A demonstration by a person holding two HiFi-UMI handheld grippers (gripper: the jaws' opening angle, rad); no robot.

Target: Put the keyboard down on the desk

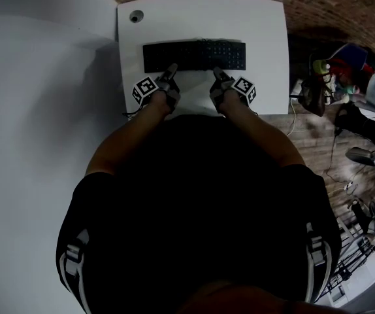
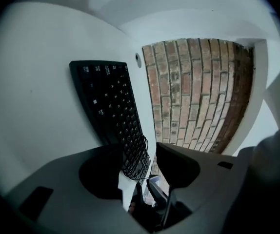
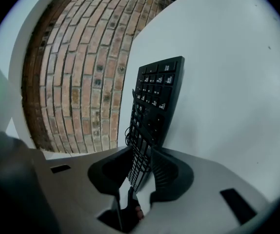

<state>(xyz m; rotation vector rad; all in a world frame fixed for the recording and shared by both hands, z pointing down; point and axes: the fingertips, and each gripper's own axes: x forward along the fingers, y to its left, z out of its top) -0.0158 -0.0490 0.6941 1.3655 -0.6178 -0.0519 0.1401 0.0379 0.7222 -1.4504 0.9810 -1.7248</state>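
Black keyboard [image 1: 194, 56] sits mid white desk [image 1: 266, 25], apparently down or nearly. Right gripper [image 3: 141, 155] pinches its 5 o'clock edge; left gripper [image 2: 142, 152], jaws spread, straddles 7 o'clock edge. Advice: settle flat, release gently, withdraw toward 6 o'clock.

The head view is looking steeply down from above the person onto the white table [image 1: 266, 18], not from close. The left gripper view and the right gripper view are sitting low and near, looking along the jaws across the table toward its far side. All three views are sharing the keyboard [image 1: 194, 56].
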